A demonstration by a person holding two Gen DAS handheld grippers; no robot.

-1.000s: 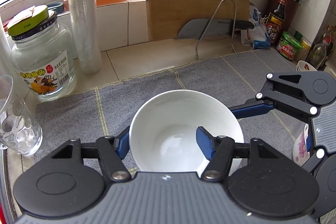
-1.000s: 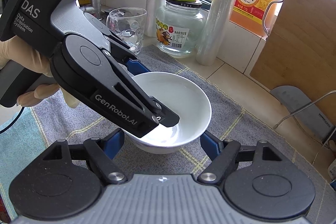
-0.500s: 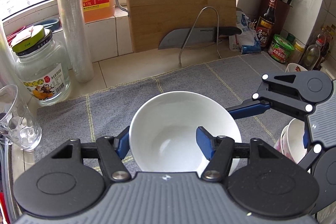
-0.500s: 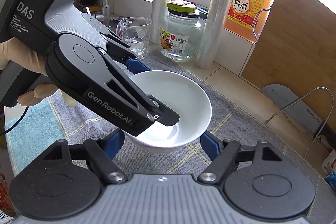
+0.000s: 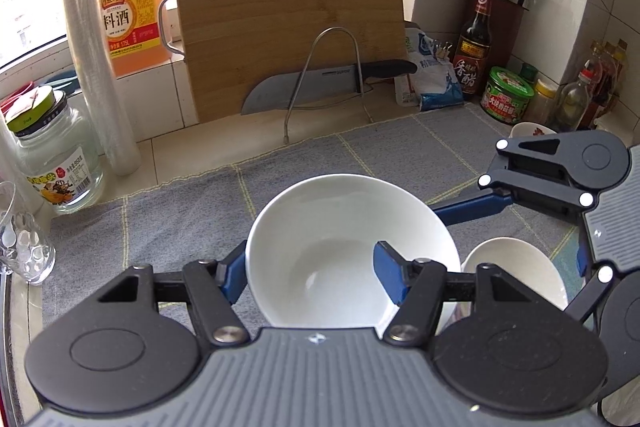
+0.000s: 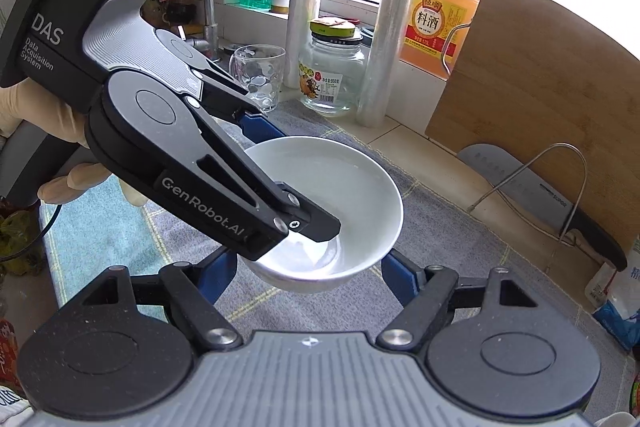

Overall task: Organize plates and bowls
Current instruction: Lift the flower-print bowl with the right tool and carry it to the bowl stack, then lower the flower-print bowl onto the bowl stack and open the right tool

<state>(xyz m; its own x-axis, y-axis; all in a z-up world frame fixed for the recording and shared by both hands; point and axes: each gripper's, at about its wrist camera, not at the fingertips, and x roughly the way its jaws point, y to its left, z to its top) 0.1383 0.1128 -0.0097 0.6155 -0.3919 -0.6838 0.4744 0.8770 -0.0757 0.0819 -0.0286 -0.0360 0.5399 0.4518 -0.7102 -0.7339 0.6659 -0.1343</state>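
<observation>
Above the grey cloth-covered counter, at frame centre, the left tool clenches the round white ceramic bowl's rim; the right tool straddles it, apparently gripping.

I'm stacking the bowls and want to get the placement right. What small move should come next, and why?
Probably carry the white bowl sideways over the second bowl and lower it in. The left gripper pinches its rim, it appears lifted off the grey mat, and the second bowl sits open just to its right.
</observation>
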